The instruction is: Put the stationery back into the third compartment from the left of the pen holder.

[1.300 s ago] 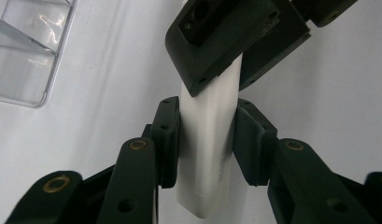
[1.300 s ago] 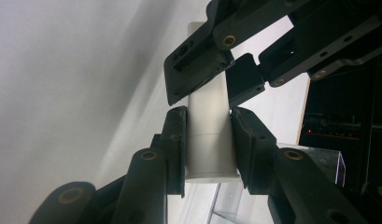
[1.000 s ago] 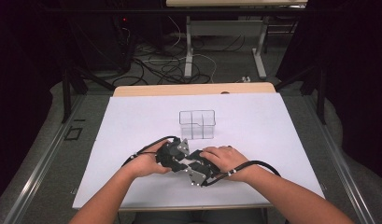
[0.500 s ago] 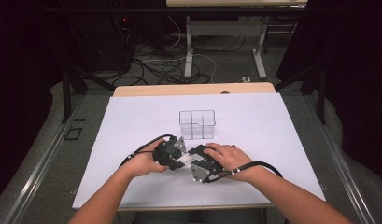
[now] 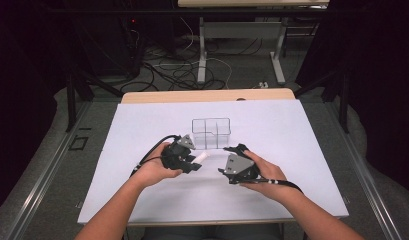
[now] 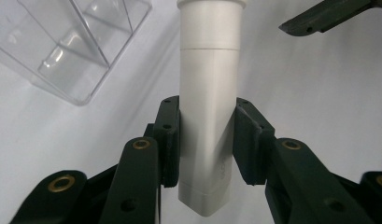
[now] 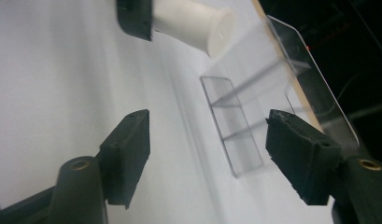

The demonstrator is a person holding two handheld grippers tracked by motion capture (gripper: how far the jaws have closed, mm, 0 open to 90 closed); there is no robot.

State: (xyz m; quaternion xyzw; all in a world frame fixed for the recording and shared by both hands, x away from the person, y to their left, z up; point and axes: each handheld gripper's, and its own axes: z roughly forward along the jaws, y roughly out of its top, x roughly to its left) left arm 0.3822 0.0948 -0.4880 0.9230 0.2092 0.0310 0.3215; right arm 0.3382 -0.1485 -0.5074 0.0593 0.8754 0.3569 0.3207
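My left gripper (image 5: pixel 193 163) (image 6: pixel 207 135) is shut on a white plastic tube (image 5: pixel 202 158) (image 6: pixel 208 116), both pads pressing its flat sides. The tube's round end points toward the right gripper. My right gripper (image 5: pixel 230 158) (image 7: pixel 209 149) stands a short way right of the tube; its jaws have just been opening and nothing is between them. In the right gripper view the tube (image 7: pixel 193 25) lies at the top left, apart from the jaws. One right jaw tip (image 6: pixel 319 16) shows at the top right of the left gripper view.
A clear plastic box with dividers (image 5: pixel 211 132) (image 6: pixel 76 42) (image 7: pixel 258 107) stands just behind both grippers on the white sheet (image 5: pixel 142 125) covering the table. Cables trail from both grippers toward the person. Table legs and loose cables lie on the floor beyond the far edge.
The right gripper has pulled away to the right from the left gripper and its jaws have opened. The left gripper kept still with the tube in it.
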